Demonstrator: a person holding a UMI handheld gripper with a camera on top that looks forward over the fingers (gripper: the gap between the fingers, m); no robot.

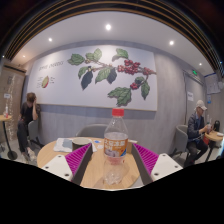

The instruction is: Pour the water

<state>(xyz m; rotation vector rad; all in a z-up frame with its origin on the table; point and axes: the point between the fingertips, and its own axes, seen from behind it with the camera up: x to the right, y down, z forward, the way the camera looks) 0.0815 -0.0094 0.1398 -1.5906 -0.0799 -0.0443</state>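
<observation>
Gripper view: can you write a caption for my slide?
A water bottle stands on a wooden table between the open fingers.

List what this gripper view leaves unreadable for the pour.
- Water bottle: label print too small to read; its base is hidden low between the tongs.
- Receiving cup: none can be made out on the wooden table.
- Tongs' contact: whether the pads press the bottle is unclear.

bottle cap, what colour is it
Red. The cap tops the clear water bottle standing between the open gripper fingers, seen in the gripper view.
</observation>
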